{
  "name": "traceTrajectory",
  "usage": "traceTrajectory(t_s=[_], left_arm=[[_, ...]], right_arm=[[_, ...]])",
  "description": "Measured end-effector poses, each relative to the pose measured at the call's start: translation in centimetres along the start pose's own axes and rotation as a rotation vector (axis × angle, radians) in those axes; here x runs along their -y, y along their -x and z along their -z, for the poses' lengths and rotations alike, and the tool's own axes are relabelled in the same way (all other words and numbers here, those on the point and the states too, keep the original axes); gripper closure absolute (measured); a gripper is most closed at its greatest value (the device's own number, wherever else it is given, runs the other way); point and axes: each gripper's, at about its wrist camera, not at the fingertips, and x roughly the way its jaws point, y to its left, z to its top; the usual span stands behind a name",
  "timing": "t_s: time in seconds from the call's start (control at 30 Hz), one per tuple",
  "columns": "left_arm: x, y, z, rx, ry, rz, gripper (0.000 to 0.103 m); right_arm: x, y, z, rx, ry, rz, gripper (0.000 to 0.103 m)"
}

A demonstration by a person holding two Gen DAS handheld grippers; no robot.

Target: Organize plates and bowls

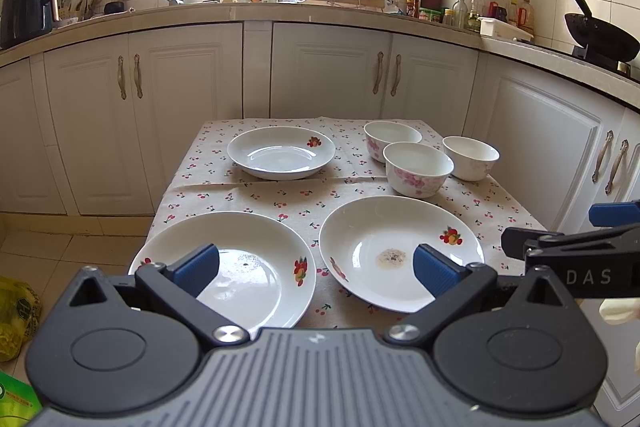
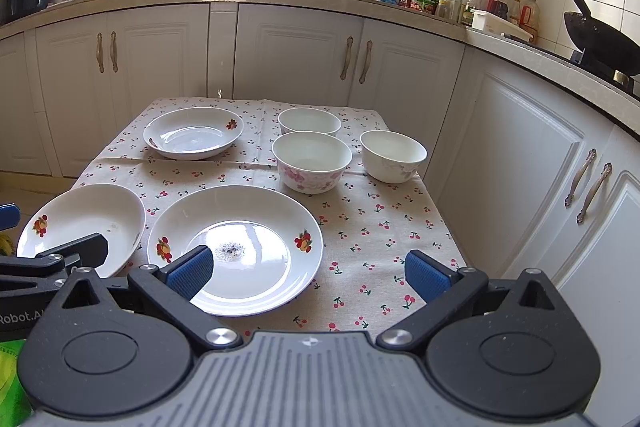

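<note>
From the left wrist view, we saw our left gripper (image 1: 316, 265) spread wide and holding nothing, poised above the near edge of the table (image 1: 516, 211) with its cherry-print cloth. Under its left finger lay the near-left plate (image 1: 256, 247); under its right finger lay the near-right plate (image 1: 384, 227), with a small dirty smear at its centre. A third plate (image 1: 280, 153) sat at the far left, well apart from the other two. Three bowls (image 1: 418, 169) clustered at the far right, close together. Our right gripper (image 1: 568, 247) entered at the right edge, side on.

From the right wrist view, our right gripper (image 2: 308, 273) also stood spread wide and empty, its left finger over the smeared plate (image 2: 236, 227), its right finger over bare cloth. The near-left plate (image 2: 84, 219) lay just beside it, the far plate (image 2: 192, 133) beyond, and the bowls (image 2: 312, 163) behind the smeared plate
</note>
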Motion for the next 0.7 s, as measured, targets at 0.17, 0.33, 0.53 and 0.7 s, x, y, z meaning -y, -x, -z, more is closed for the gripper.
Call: traceTrajectory(t_s=[0.17,0.33,0.53,0.7], left_arm=[[-0.01,0.03,-0.01,0.001,0.001,0.001,0.001],[0.01,0.02,0.0,0.001,0.001,0.001,0.001],[0.06,0.02,0.01,0.001,-0.001,0.002,0.001],[0.03,-0.04,0.0,0.001,-0.003,0.003,0.001]], right_arm=[[0.06,0.02,-0.04,0.002,0.0,0.001,0.0],[0.08,0.15,-0.03,0.003,0.0,0.002,0.0],[0.09,0.1,-0.05,0.0,-0.001,0.001,0.0],[0.14,-0.04,-0.09,-0.002,0.001,-0.004,0.0]])
